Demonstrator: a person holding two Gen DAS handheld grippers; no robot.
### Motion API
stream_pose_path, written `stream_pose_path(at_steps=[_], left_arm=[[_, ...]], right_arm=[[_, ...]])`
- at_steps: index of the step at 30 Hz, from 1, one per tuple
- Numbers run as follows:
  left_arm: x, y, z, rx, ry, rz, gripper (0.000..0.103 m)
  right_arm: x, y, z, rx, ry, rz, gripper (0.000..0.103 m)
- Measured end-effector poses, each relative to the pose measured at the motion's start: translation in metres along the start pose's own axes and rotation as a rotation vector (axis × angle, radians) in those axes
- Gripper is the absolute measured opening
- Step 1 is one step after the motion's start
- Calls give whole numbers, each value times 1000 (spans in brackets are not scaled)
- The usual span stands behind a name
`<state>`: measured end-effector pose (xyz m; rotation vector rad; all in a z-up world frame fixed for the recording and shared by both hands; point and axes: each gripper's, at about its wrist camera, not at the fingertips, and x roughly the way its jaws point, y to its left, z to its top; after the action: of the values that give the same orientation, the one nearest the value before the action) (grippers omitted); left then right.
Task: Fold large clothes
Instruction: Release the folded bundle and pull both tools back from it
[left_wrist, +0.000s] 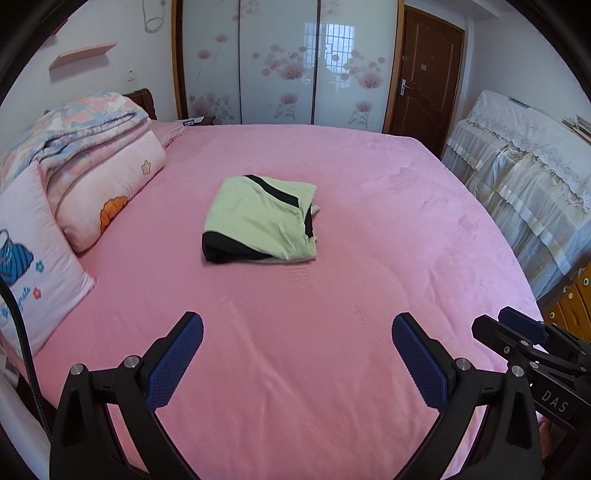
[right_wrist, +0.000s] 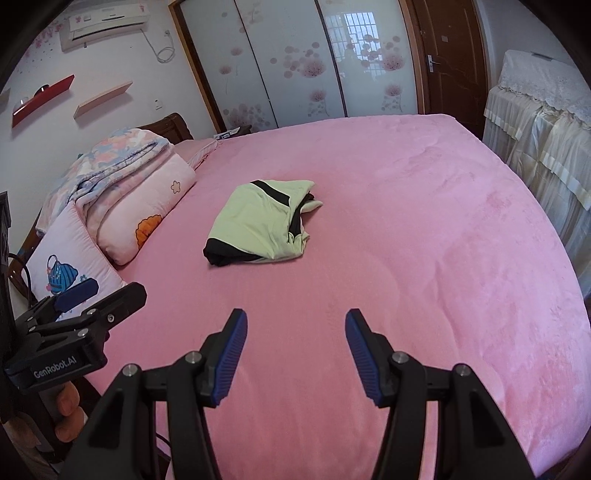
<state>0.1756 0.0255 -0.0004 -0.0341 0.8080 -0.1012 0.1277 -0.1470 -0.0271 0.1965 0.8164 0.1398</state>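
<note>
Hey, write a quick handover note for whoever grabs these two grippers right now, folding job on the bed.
Left hand-held gripper: open, empty, held above the near part of the pink bed.
Right hand-held gripper: open, empty, beside the left one.
Green and black garment: lies folded into a compact bundle mid-bed, touched by neither gripper.
Done: the fold looks finished, though one edge is a bit uneven.
Left: probably only tidying that edge, or fetching the next piece; none is in view.

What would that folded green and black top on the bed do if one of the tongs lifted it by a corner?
The green and black top is soft cloth in loose folds, so it would probably sag and unfold. It looks light. Pushed across the plush pink bed cover, it would likely bunch up rather than slide.
</note>
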Motion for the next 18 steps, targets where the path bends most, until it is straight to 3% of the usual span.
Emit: stream_pose_path(at_steps=[9,18], left_arm=[[-24,-30,-71,-9,33,20,102],[-36,-52,-111,9,44,43,102]], right_arm=[[-43,-12,-57,-13,-31,-69,56],[-65,-35,-104,40,-58,-144,57]])
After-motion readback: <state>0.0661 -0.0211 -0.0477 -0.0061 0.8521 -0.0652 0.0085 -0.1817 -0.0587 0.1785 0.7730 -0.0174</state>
